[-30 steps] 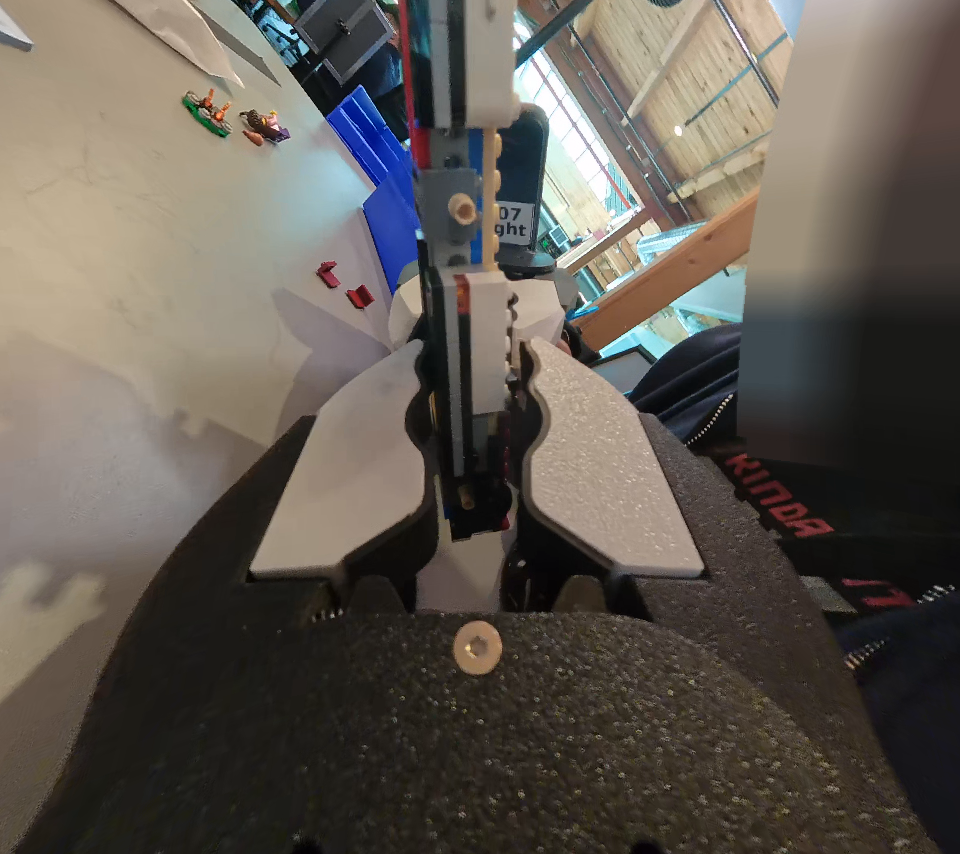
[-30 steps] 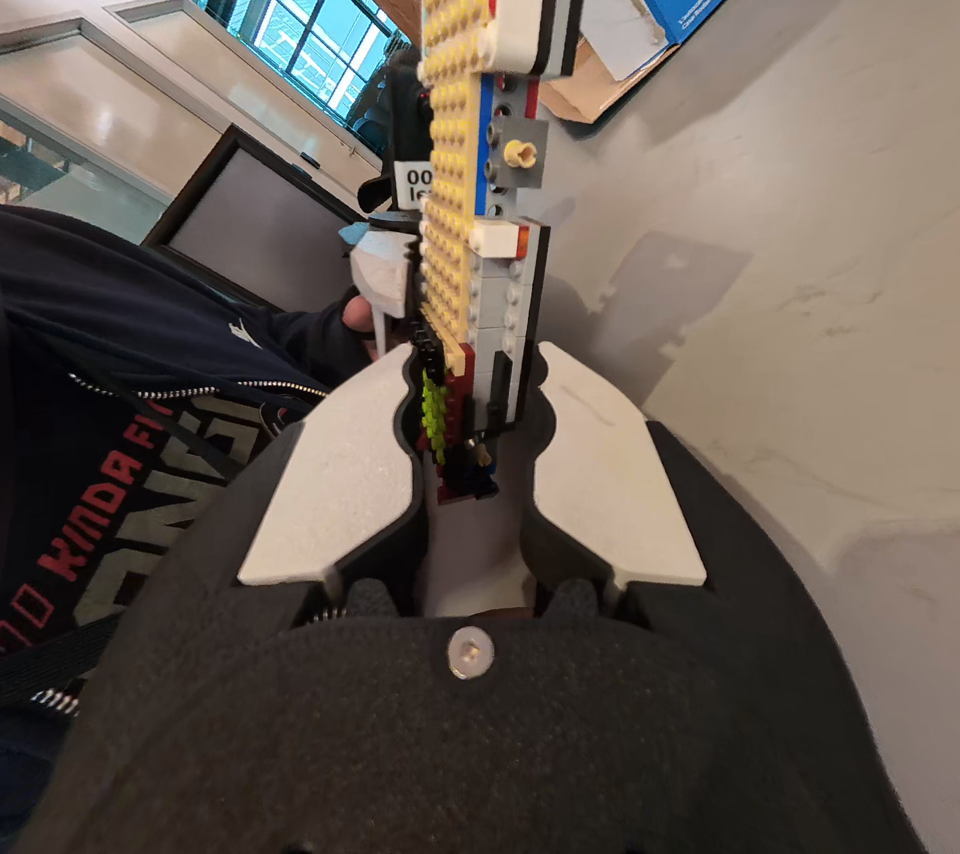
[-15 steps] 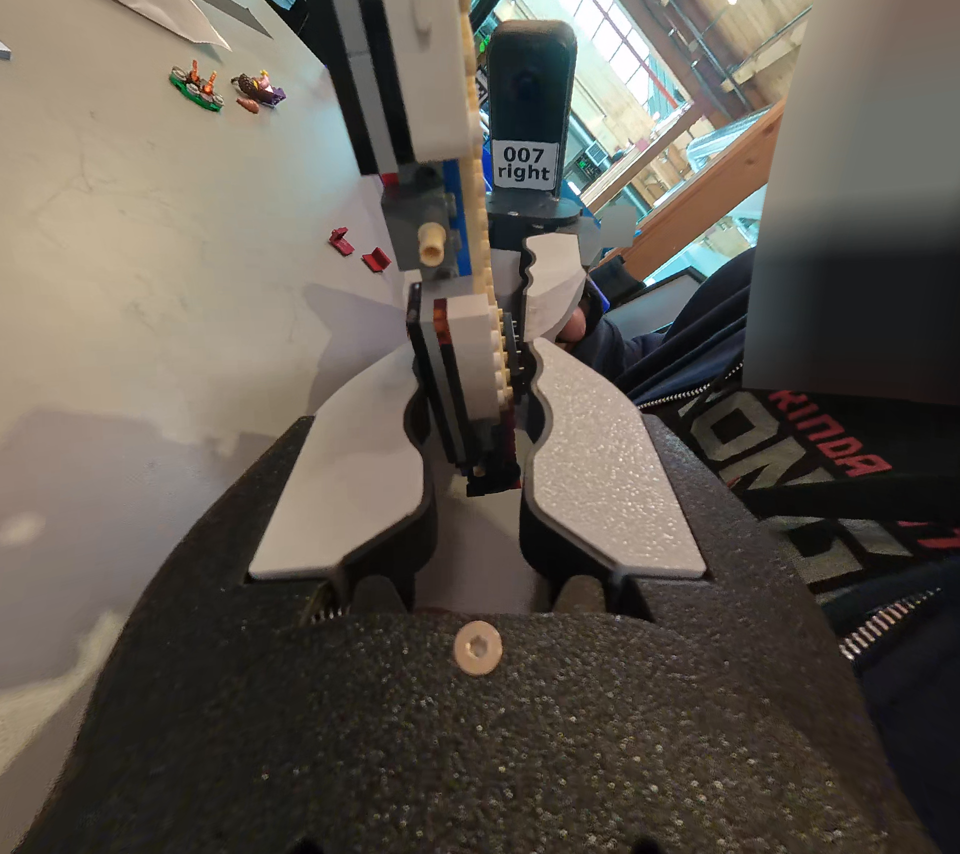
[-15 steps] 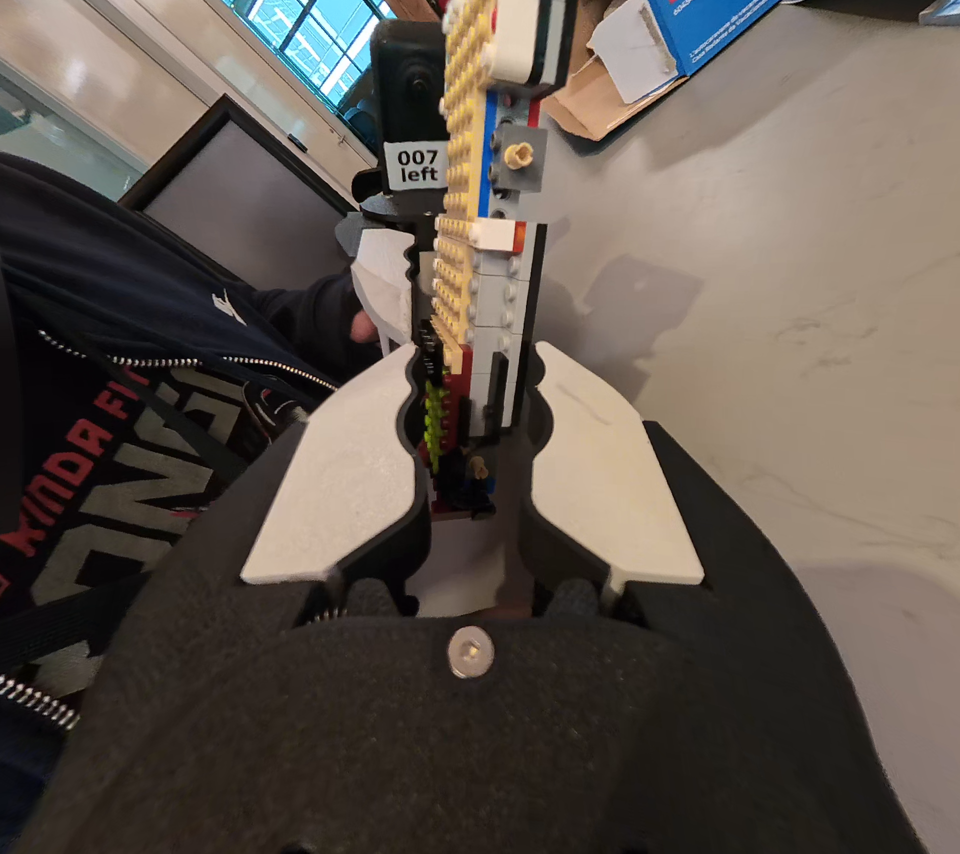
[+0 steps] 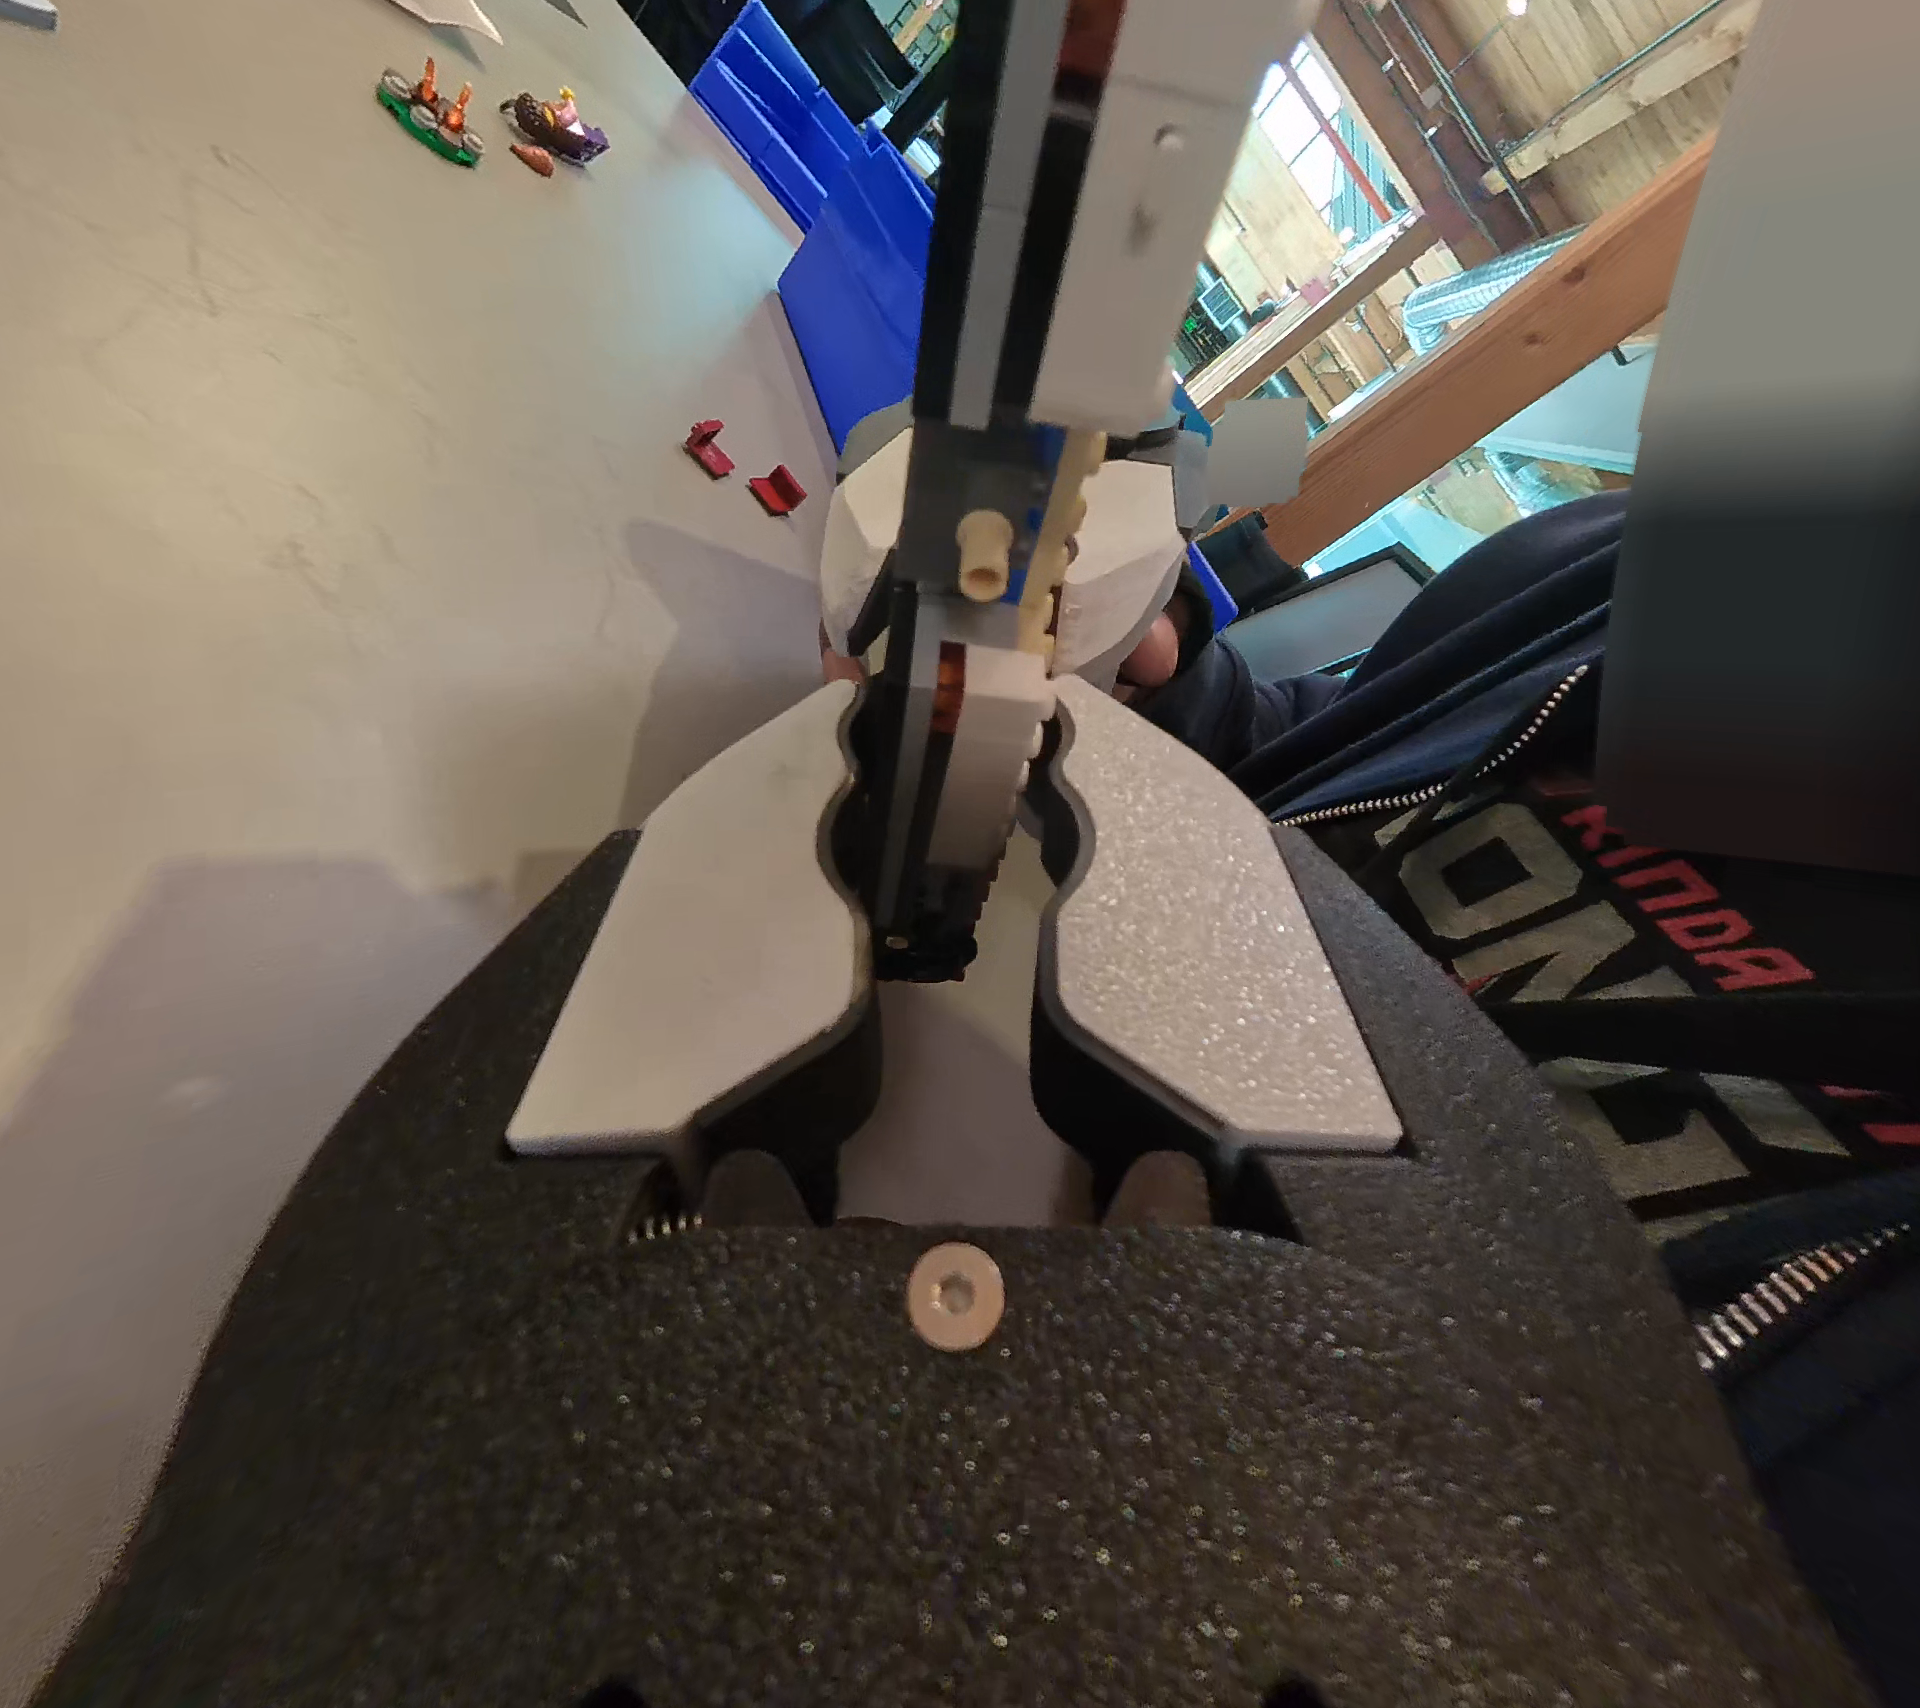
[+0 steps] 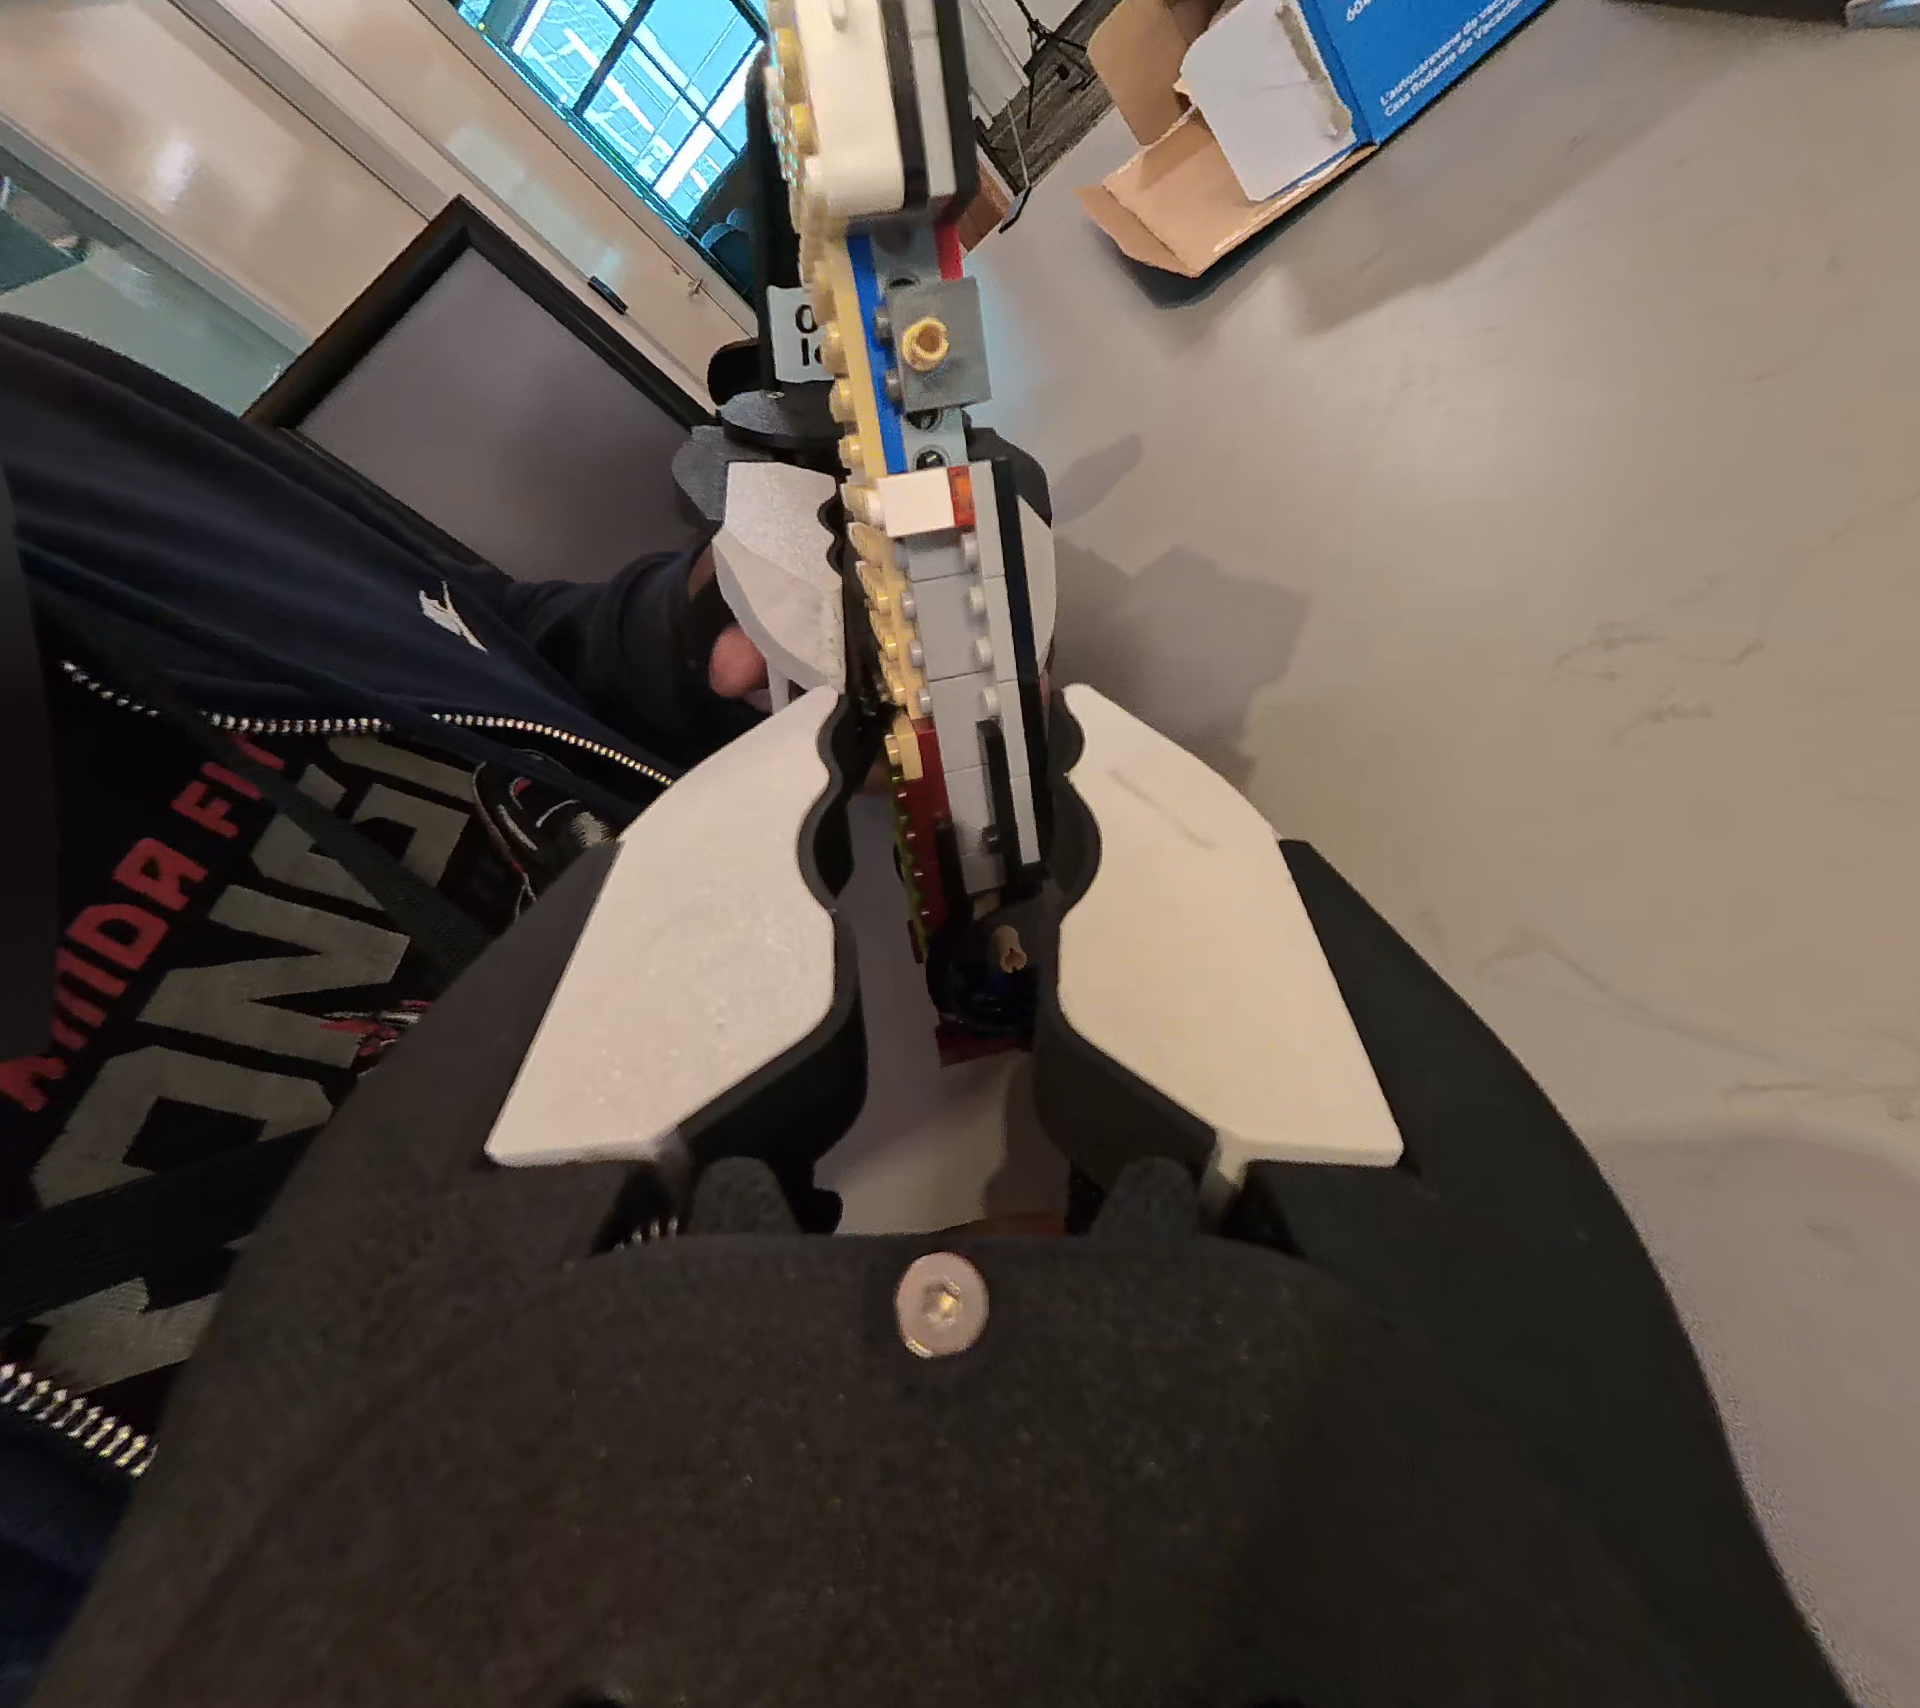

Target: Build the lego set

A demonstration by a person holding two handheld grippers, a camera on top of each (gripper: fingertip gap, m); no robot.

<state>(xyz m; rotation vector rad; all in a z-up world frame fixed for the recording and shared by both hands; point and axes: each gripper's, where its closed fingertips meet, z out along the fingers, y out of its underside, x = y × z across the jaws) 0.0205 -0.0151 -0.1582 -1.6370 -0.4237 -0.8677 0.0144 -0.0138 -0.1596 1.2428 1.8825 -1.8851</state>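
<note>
Both the left gripper (image 5: pixel 951 713) and the right gripper (image 6: pixel 945 702) are clamped on the same long brick-built model (image 6: pixel 935 619), held on edge above the grey desk (image 5: pixel 312 515), on which two small red pieces (image 5: pixel 743 469) lie near its far edge.

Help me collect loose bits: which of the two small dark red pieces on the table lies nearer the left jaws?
The right-hand dark red piece, lying closer to the brick build than its twin.
</note>
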